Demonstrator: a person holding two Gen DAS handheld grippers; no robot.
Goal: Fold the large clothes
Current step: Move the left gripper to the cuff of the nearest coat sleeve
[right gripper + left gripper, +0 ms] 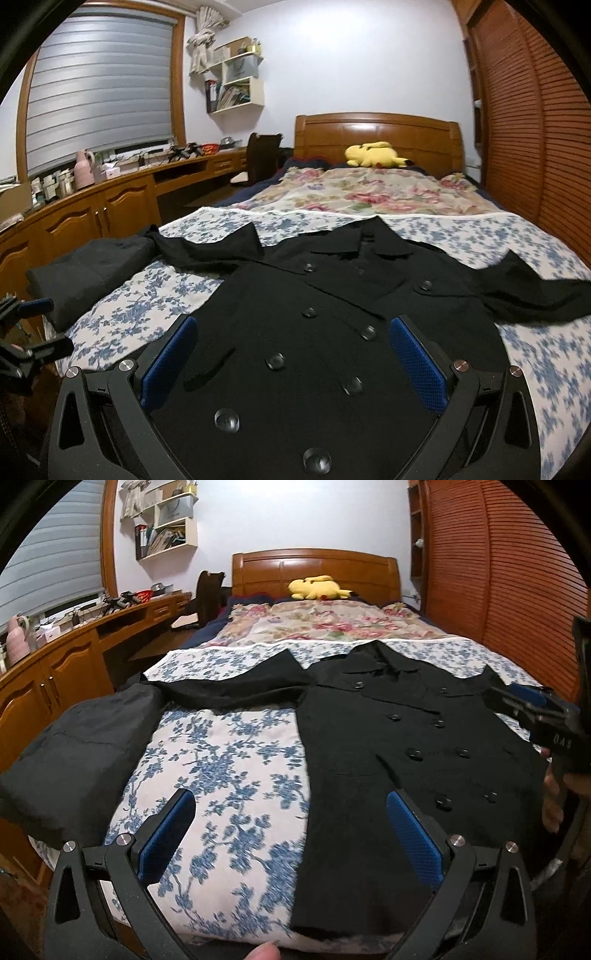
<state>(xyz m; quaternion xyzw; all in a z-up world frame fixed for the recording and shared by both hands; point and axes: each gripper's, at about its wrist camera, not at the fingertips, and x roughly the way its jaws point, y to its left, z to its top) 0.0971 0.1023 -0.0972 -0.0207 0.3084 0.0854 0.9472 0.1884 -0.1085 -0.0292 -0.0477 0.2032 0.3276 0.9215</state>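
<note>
A black double-breasted coat (399, 738) lies spread face up on the bed, sleeves out to both sides; it also shows in the right wrist view (314, 332). My left gripper (291, 808) is open and empty above the foot of the bed, over the coat's left hem edge. My right gripper (293, 332) is open and empty, hovering over the coat's buttoned front; it also shows in the left wrist view (532, 705) at the right edge. A folded dark garment (77, 749) lies at the bed's left edge, and shows in the right wrist view (92, 273).
The bed has a blue floral sheet (229, 760) and a flowered quilt (325, 624) further back. A yellow plush toy (317, 589) lies by the wooden headboard. A wooden desk and cabinets (74, 657) run along the left. A slatted wardrobe (498, 590) stands on the right.
</note>
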